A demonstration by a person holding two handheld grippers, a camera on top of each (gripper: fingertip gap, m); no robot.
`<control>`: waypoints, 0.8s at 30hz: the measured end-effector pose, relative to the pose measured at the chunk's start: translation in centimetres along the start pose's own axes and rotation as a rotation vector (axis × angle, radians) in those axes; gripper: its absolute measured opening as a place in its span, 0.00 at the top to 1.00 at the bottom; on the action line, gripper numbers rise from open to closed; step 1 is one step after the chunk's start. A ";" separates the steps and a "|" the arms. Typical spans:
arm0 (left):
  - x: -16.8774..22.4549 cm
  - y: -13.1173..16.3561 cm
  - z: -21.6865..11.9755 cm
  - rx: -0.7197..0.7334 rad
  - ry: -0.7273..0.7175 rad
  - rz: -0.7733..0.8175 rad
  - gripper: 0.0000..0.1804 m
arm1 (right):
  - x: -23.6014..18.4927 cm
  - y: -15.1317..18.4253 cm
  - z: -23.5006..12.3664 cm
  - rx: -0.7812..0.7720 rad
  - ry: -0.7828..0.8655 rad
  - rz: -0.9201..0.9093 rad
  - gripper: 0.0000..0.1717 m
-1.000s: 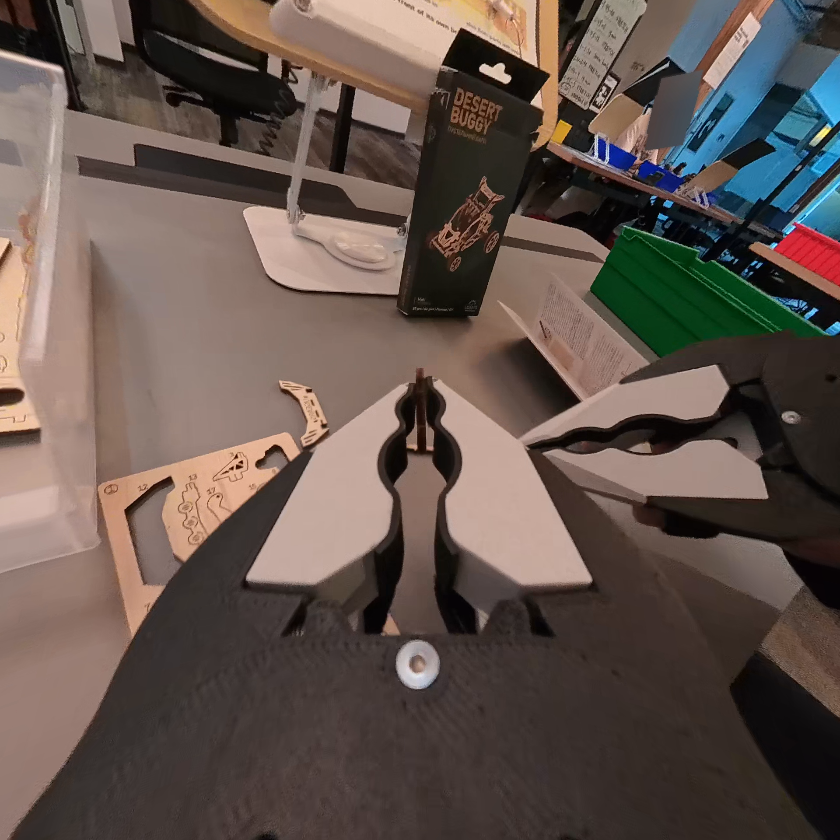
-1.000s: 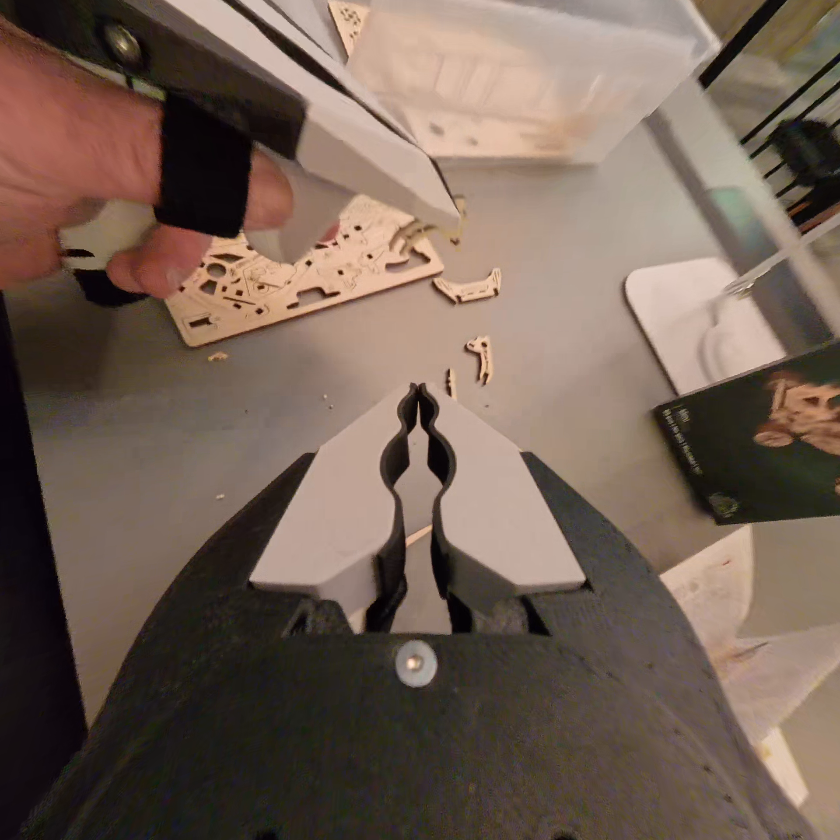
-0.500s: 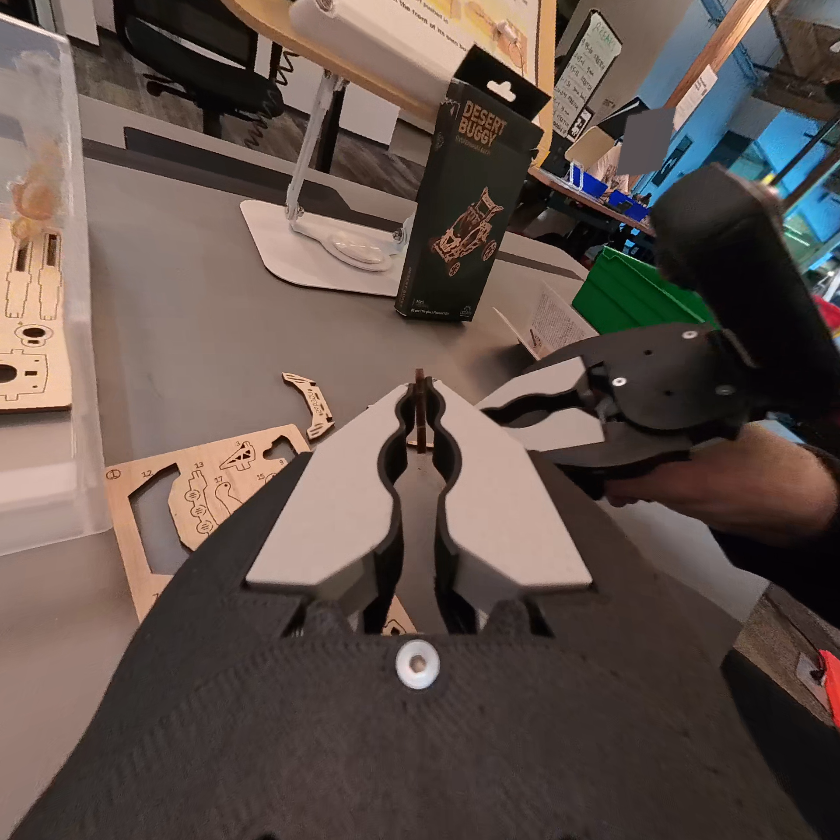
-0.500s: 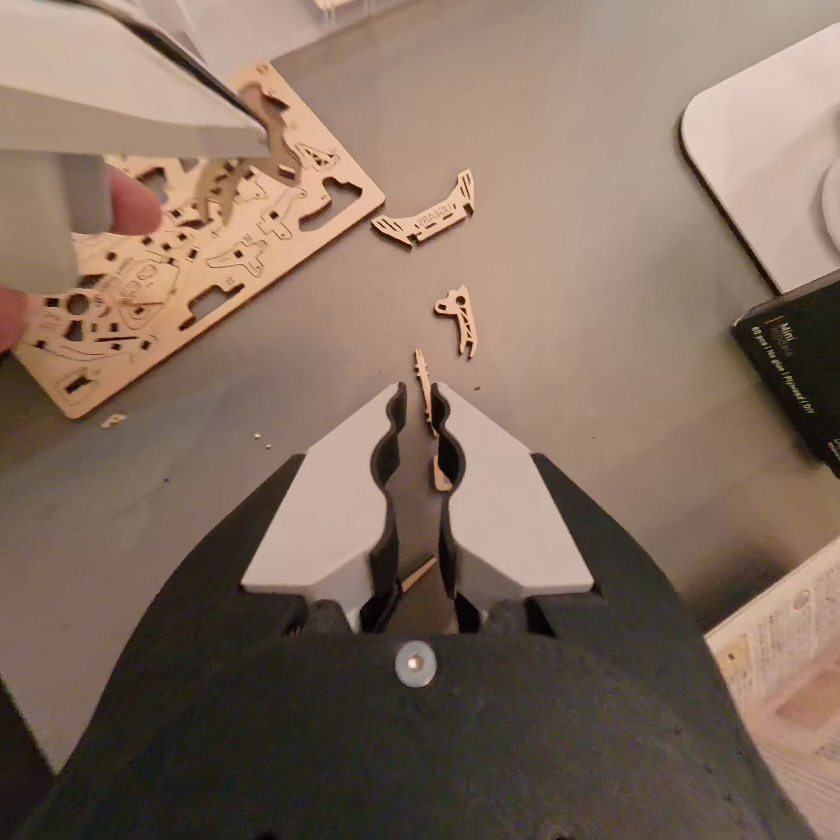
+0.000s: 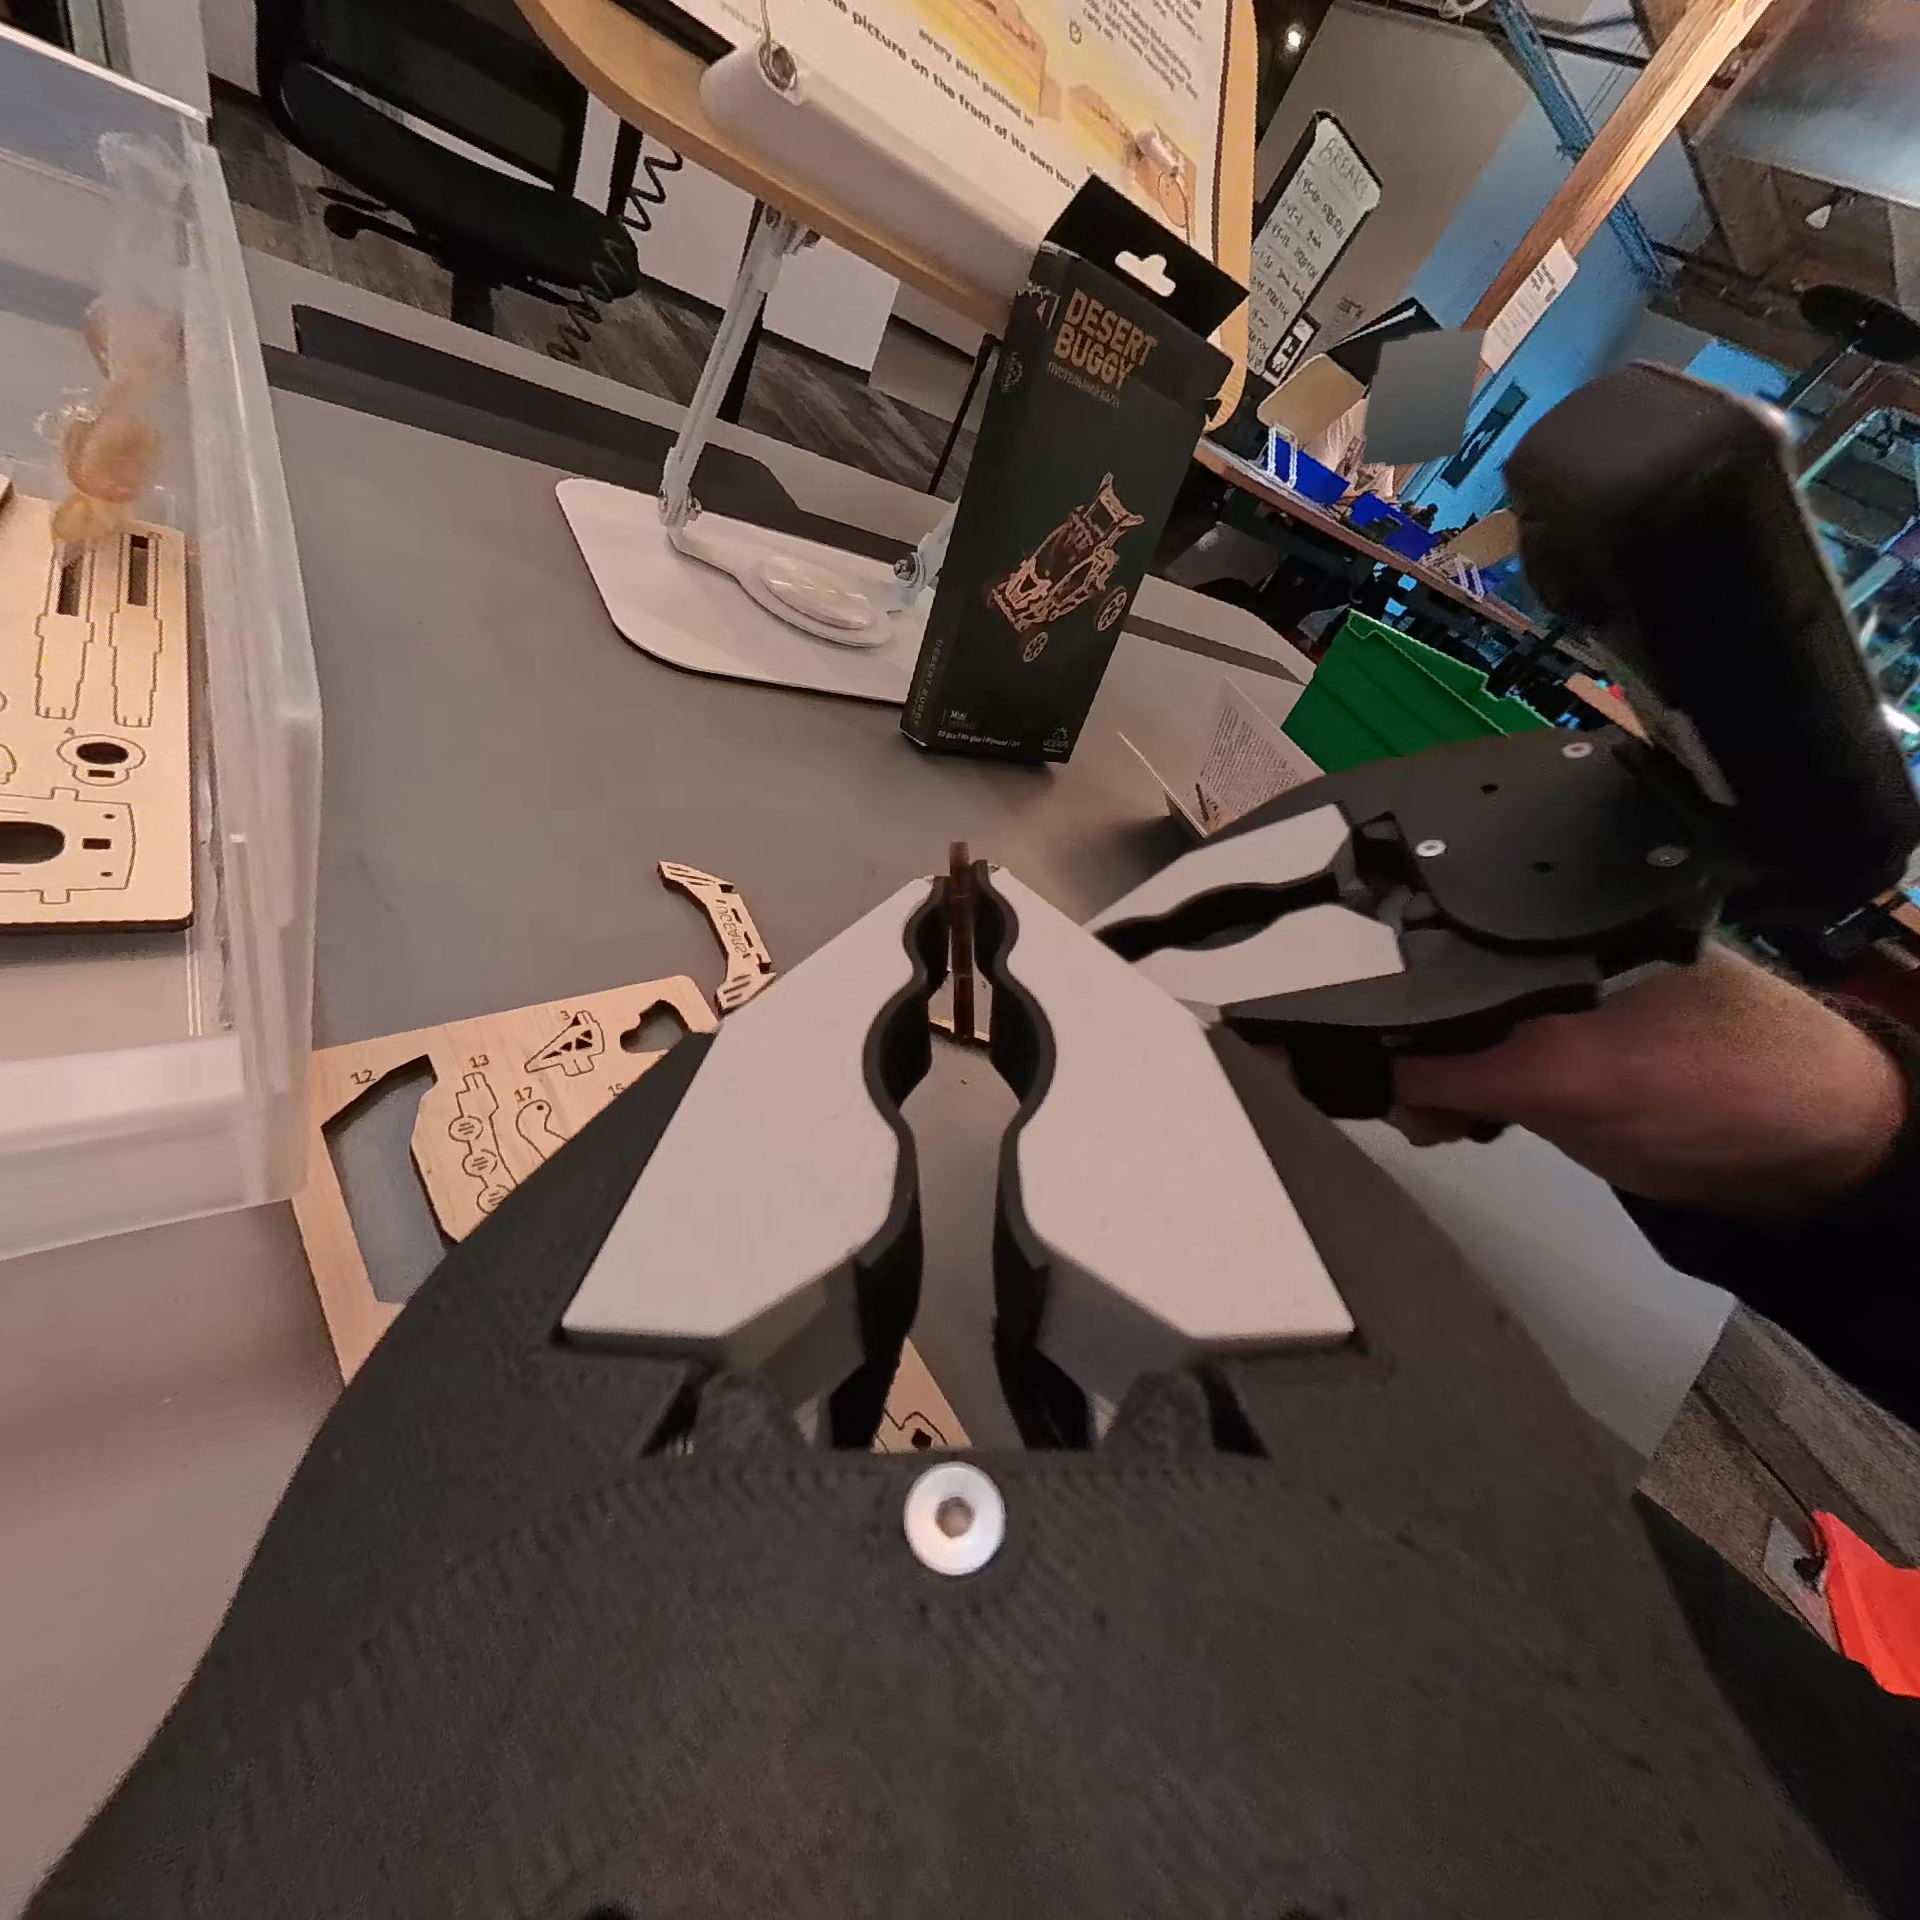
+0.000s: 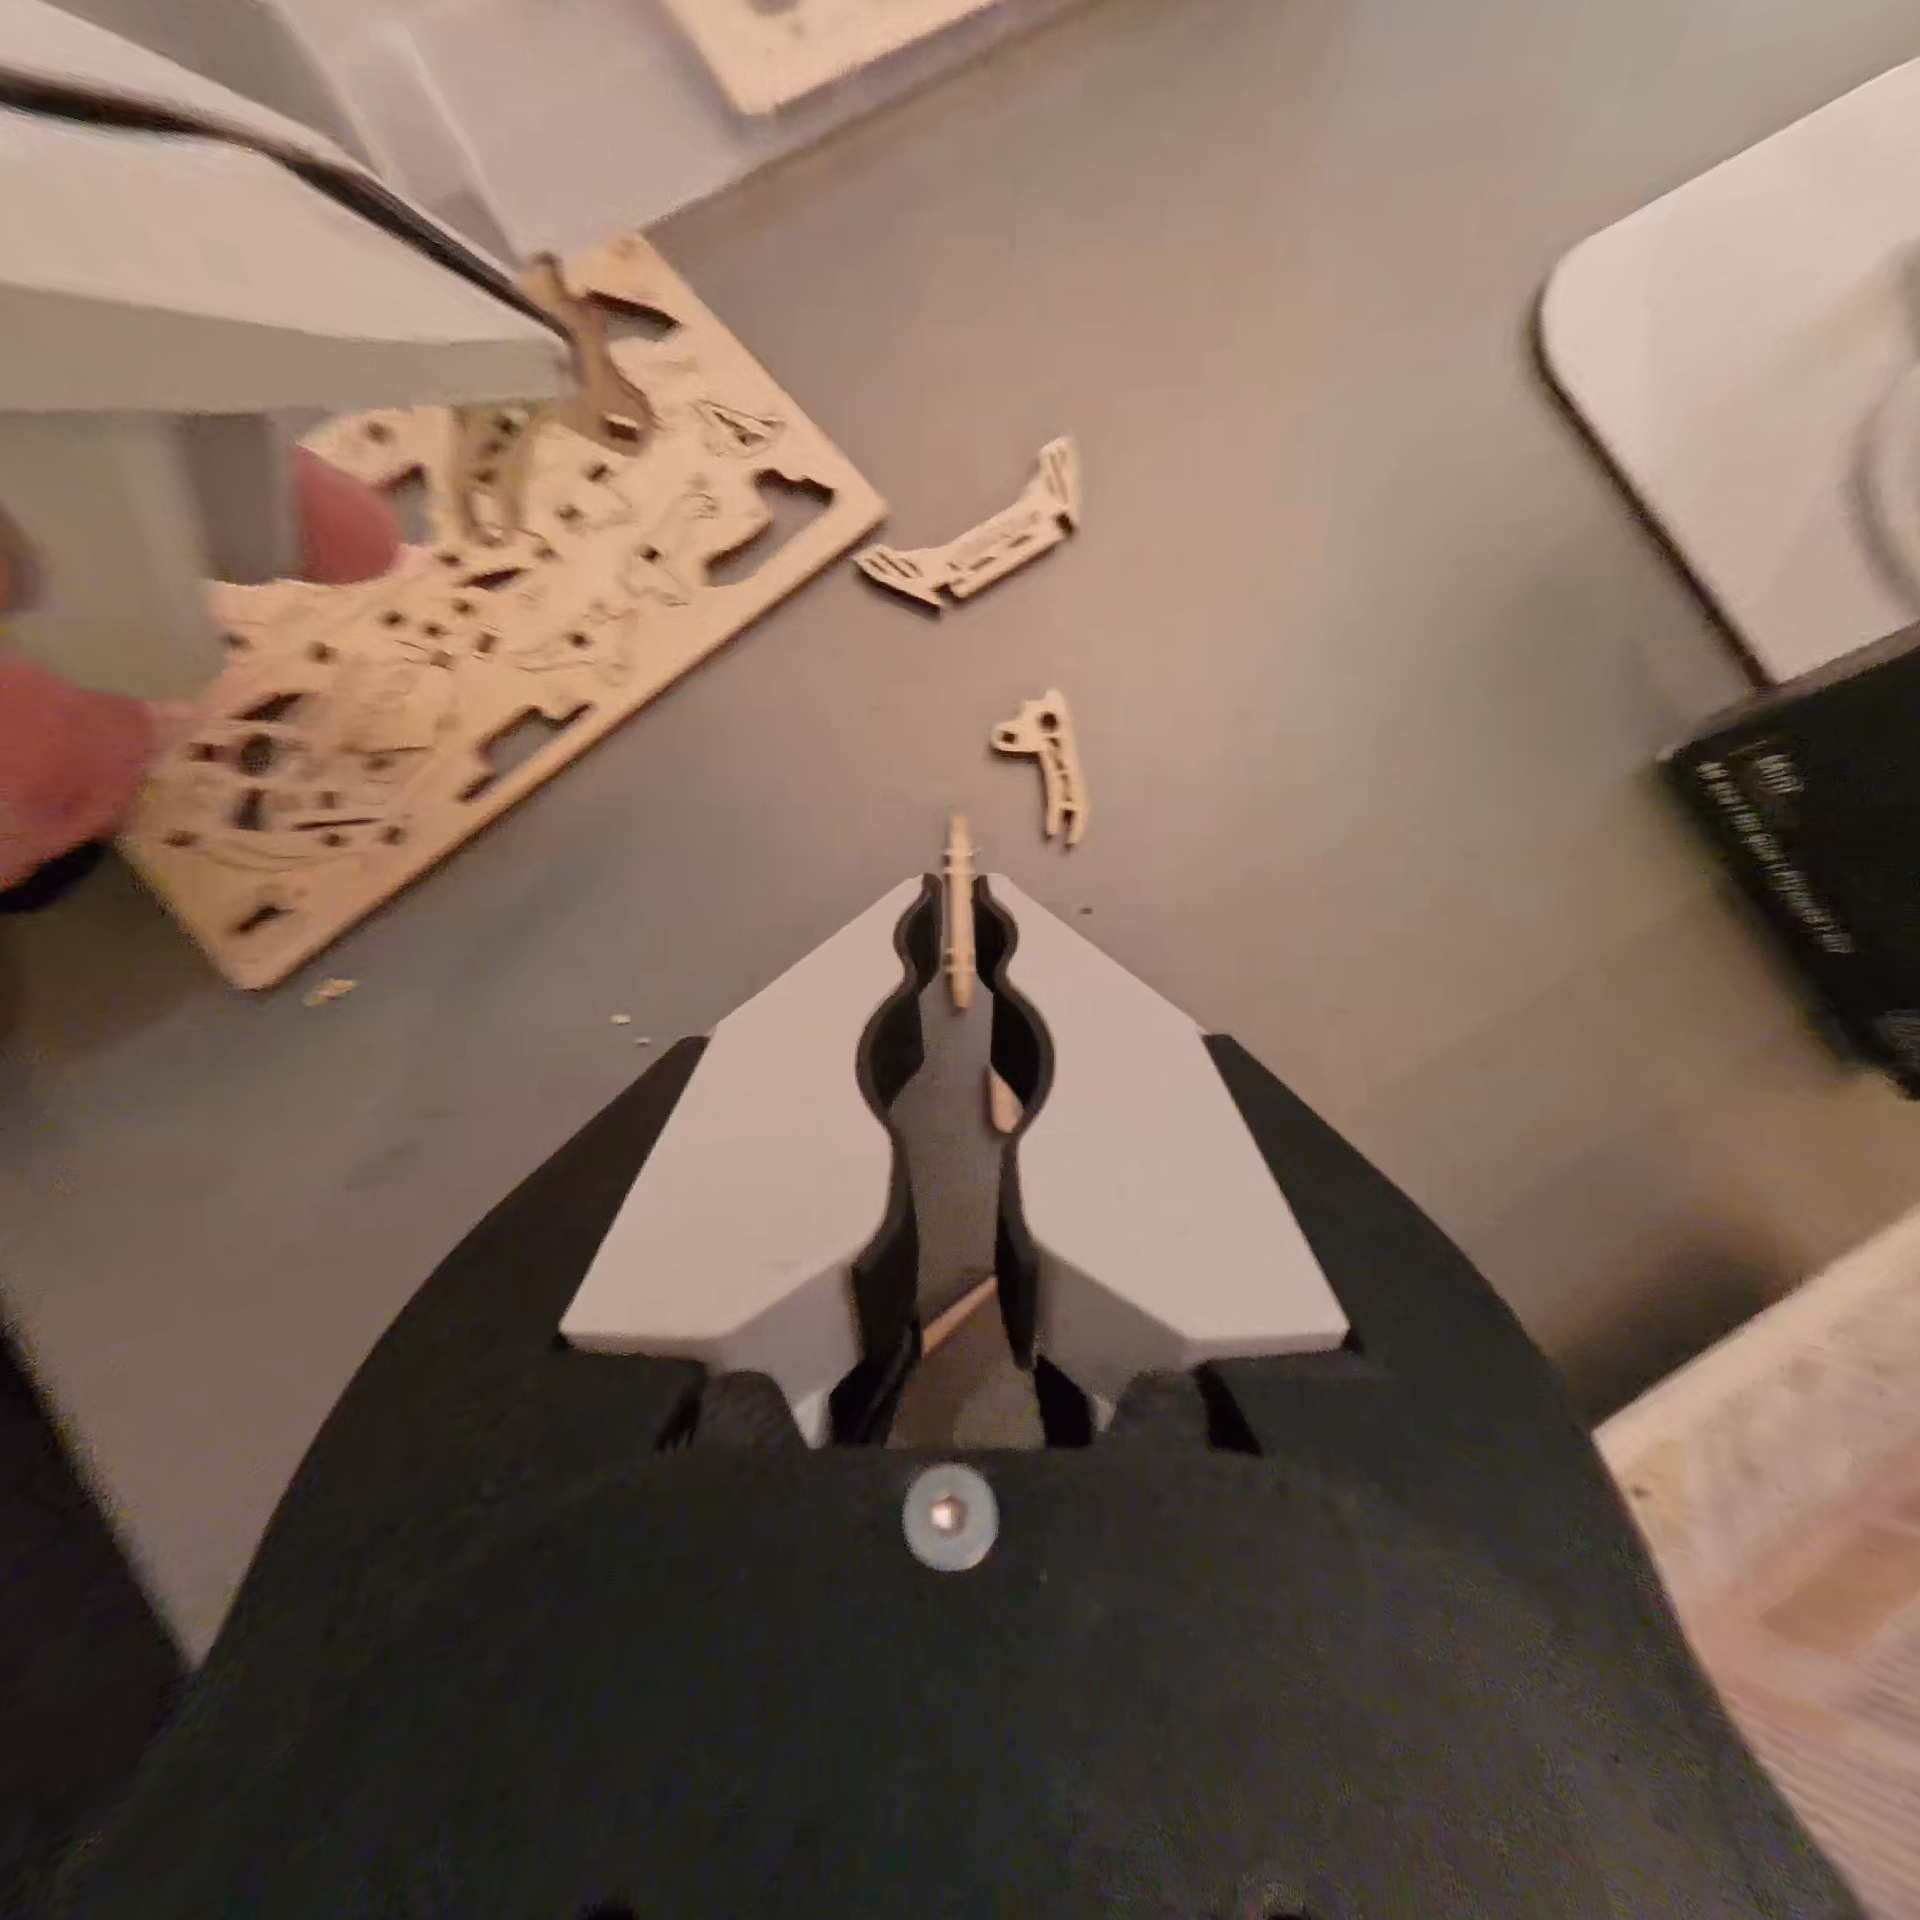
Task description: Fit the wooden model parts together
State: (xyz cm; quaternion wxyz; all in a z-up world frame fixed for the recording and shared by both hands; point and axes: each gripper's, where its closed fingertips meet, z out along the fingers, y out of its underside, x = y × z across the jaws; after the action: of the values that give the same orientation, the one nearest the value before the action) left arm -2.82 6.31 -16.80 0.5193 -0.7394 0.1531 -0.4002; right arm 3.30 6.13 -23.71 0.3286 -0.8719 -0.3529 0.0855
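Now: left gripper (image 5: 958,883) closed tight on a thin wooden part (image 5: 961,935), held edge-on and upright, tip poking just past the fingertips; same piece seen from the rt view as a flat curvy cut-out (image 6: 587,353) hanging at the tips above the sheet. Right gripper (image 6: 958,883) closed nearly all the way on a slim pale wooden pin (image 6: 958,914), lengthwise btwn the pads, front end sticking out beyond the tips; pads look to be touching it both sides, tho some blur. Low over the grey table (image 6: 1299,416). Loose on table: small hooked piece (image 6: 1044,764) just beyond and right of the rt fingertips, longer curved bracket piece (image 6: 977,551) farther off, near the corner of the laser-cut plywood sheet (image 6: 416,707) at left. Another small sliver (image 6: 1003,1101) on the table under the rt fingers. In the left view, rt gripper (image 5: 1112,930) close beside on the right, a hand (image 5: 1621,1081) around its grip. Far side: black kit box (image 5: 1060,551) upright, white lamp base (image 5: 727,603) left of it, folded instruction leaflet (image 5: 1236,758) to the right, green bin (image 5: 1403,696) beyond. Clear plastic box (image 5: 249,727) w/ more plywood sheets at far left.
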 end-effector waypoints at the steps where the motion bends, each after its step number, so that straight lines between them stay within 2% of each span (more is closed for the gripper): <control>1: 0.0 0.0 0.0 0.000 0.001 0.000 0.99 | 0.0 0.3 0.4 -0.017 -0.005 -0.016 0.98; 4: 0.1 0.0 0.0 0.000 0.003 0.000 0.99 | -0.4 1.0 1.6 -0.036 -0.057 0.015 0.94; 6: 0.1 0.0 0.0 0.000 0.002 0.000 0.99 | 0.2 1.0 1.7 -0.027 -0.017 0.000 0.99; 8: 0.1 0.0 0.1 0.000 0.003 -0.003 0.99 | -0.4 0.9 1.6 -0.025 -0.044 -0.025 0.99; 12: 0.0 0.1 0.1 -0.003 0.004 -0.008 0.99 | -3.9 0.0 0.4 0.000 -0.346 0.189 1.00; 14: -0.1 0.2 0.1 -0.003 0.004 -0.012 0.99 | -4.6 0.5 0.2 -0.035 -0.420 0.245 1.00; 18: -0.2 0.3 0.1 -0.010 0.008 -0.021 0.99 | -4.2 1.2 0.9 -0.069 -0.373 0.227 0.99; 23: -0.1 0.4 0.2 -0.014 0.011 -0.024 0.99 | -3.3 0.8 1.1 -0.042 -0.308 0.206 0.91; 24: -0.1 0.4 0.2 -0.015 0.011 -0.025 0.99 | -3.2 0.8 1.1 -0.039 -0.303 0.200 0.92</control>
State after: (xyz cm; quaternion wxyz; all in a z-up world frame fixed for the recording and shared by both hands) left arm -2.69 6.32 -17.28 0.5080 -0.7427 0.1498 -0.4098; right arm 0.94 4.10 -25.37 0.2443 -0.8861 -0.3113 0.2414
